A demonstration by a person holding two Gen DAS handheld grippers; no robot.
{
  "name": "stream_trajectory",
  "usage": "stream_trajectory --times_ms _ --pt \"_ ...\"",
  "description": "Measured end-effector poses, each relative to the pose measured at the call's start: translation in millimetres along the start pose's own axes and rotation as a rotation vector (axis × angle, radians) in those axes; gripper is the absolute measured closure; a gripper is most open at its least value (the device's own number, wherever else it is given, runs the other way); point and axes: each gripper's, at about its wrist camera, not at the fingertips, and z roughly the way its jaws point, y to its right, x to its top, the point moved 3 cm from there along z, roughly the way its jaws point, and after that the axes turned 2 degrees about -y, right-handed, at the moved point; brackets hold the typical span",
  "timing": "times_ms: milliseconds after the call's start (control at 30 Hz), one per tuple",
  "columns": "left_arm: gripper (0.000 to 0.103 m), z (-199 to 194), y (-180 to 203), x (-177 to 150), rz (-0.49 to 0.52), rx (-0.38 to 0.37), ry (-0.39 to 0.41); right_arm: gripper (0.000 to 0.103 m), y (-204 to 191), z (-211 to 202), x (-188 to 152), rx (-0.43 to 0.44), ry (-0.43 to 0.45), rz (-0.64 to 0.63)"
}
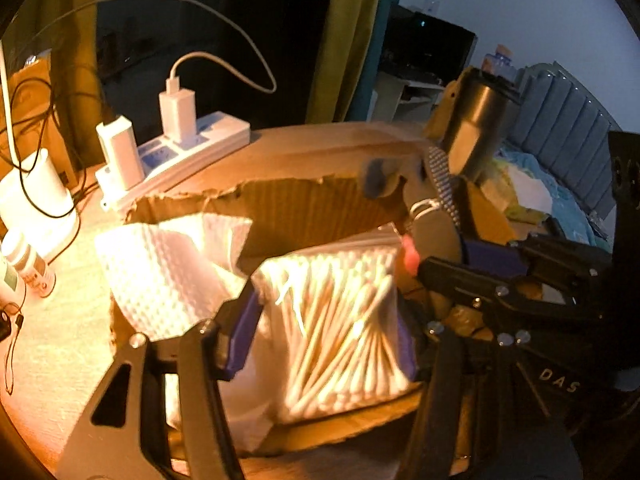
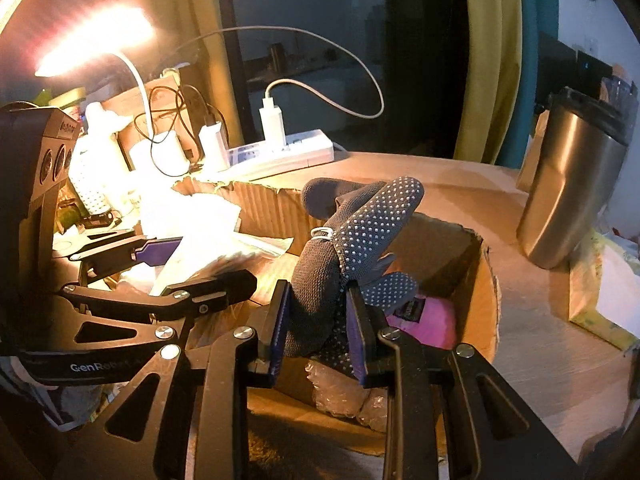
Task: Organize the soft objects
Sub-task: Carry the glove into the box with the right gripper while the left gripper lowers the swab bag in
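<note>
Grey knit glove (image 2: 352, 240), dotted with pale grip bumps on the palm side, is pinched between the purple pads of the right hand-held gripper (image 2: 320, 320); jaws pressed close on the fabric near the cuff, glove fingers flopping up and forward, a small white ring or tag at the wrist. It hangs over the right end of the open cardboard box (image 2: 484, 280), above a pink soft item (image 2: 432, 320) and some clear bubble wrap (image 2: 340, 392) lying on the box floor. Judgement: held low over that compartment so it can be dropped in with the other soft pieces. Left hand-held gripper (image 1: 324, 324) sits around a clear bag of cotton swabs (image 1: 340, 320), jaws roughly half spread; the pads flank the bag on both sides, but whether they press on it I cannot tell. Bag rests inside the same box at its left end, leaning against folded white embossed tissue (image 1: 160, 272). Judgement: bag is being set down or let go there, light paper goods kept together on that side. Bag is transparent with a zip top, sticks white, packed in a fan. Box stands on a wooden table (image 2: 540, 360); a steel tumbler (image 2: 568, 192) and a white power strip (image 1: 192, 152) stand behind it, clear of both grippers.
</note>
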Motion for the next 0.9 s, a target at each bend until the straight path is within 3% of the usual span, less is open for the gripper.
stream_trajectory --times_ms 300,467,567,900 --pt "0.032 -2 -5 1 -0.021 0.018 -0.007 0.056 10 -4 2 -0.033 0.007 0.037" --pt "0.026 -12 -2 0 -0.014 0.003 0.005 0.055 11 -14 2 -0.043 0.023 0.046" --pt "0.017 -21 -2 1 -0.015 0.005 0.021 0.055 9 -21 2 -0.044 0.036 0.046" --pt "0.017 -54 -2 -2 -0.029 0.018 0.077 0.055 -3 -49 0 -0.058 0.076 0.034"
